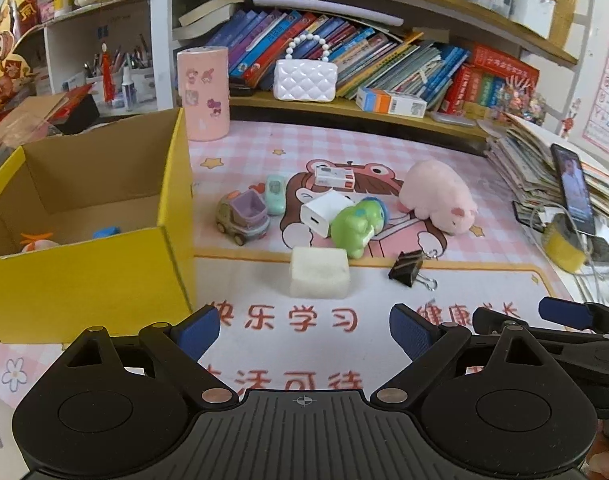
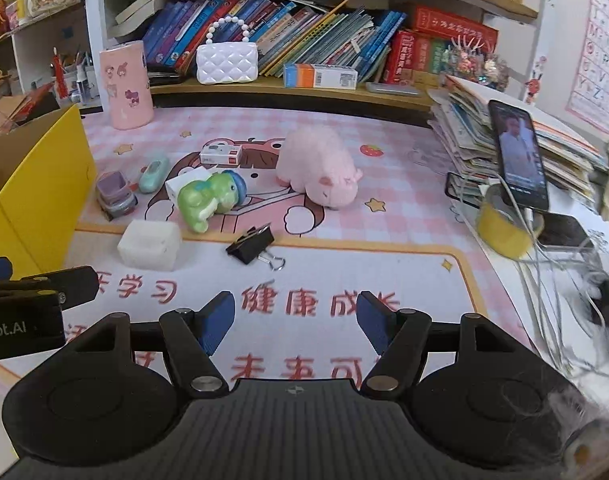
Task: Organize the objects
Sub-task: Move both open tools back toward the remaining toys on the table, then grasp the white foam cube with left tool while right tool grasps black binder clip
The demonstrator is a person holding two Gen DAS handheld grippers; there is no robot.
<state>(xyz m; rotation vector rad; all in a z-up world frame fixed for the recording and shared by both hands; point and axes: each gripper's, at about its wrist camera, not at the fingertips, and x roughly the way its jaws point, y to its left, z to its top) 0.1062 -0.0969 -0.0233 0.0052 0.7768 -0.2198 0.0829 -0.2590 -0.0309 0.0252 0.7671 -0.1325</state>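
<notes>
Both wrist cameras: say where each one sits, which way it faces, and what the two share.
Left wrist: on the left gripper, facing forward and down over the desk mat toward the yellow box; its open blue fingers show, with the right gripper at the right edge.
Right wrist: on the right gripper, aimed likewise toward the phone; its open fingers show.
Shared: white block, binder clip, green dinosaur toy, pink plush pig.

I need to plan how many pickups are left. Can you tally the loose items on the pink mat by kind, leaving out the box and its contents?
Toy vehicles: 2 (purple truck, mint car)
Soft or squishy animals: 2 (pink pig, green dinosaur)
Chargers and small packs: 2 (white charger, white-and-red pack)
White blocks: 1
Binder clips: 1
Total: 8
</notes>
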